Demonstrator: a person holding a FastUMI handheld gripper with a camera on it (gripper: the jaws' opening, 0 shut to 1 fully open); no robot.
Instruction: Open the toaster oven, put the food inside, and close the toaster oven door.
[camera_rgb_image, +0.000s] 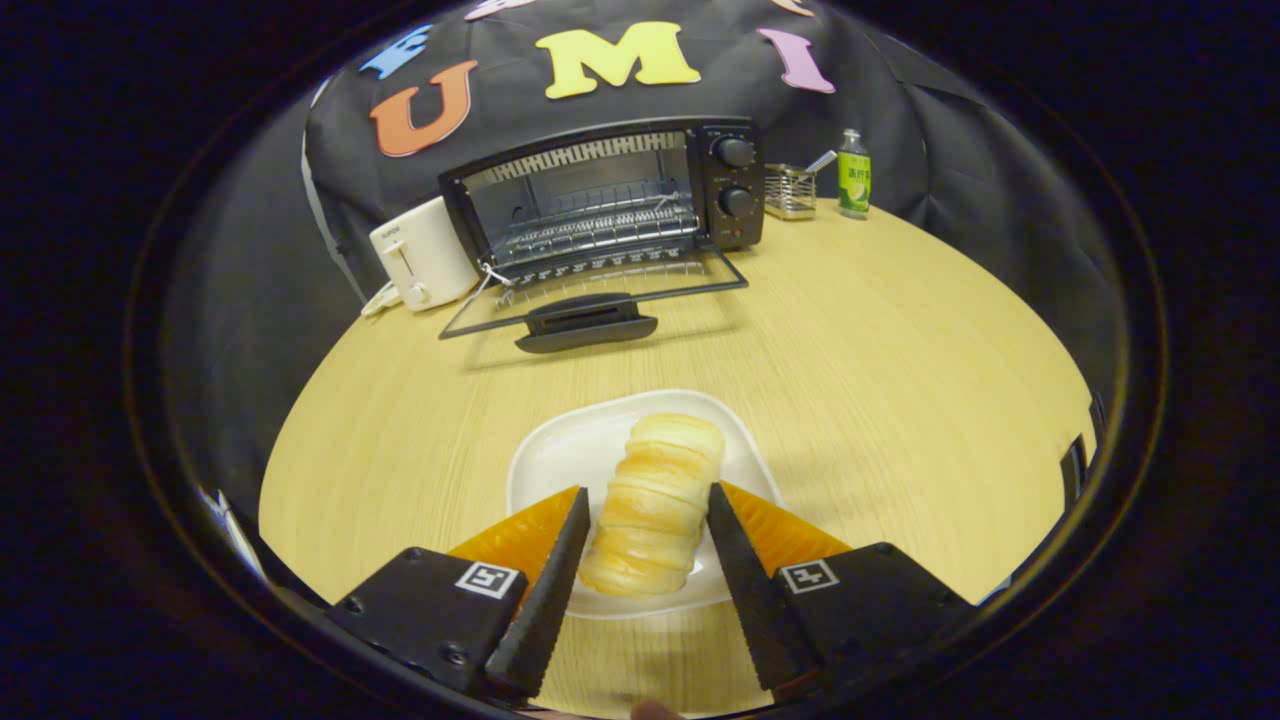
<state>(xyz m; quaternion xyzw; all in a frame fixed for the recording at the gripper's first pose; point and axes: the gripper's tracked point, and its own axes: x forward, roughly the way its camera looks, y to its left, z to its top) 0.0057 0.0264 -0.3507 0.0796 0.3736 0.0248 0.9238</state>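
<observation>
The gripper (645, 510) straddles the bread roll (655, 505) on the white plate (550, 455) near the table's (900, 340) front edge; whether its fingers press the roll cannot be told. Toward the far edge, the toaster oven (600, 195) stands with its door (590, 300) lowered. Excess squeeze could crush the soft roll; insufficient squeeze could drop it short of the rack.

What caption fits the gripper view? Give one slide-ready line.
Gripper fingers flank the bread roll on its white plate, toaster oven door already open beyond.
</observation>
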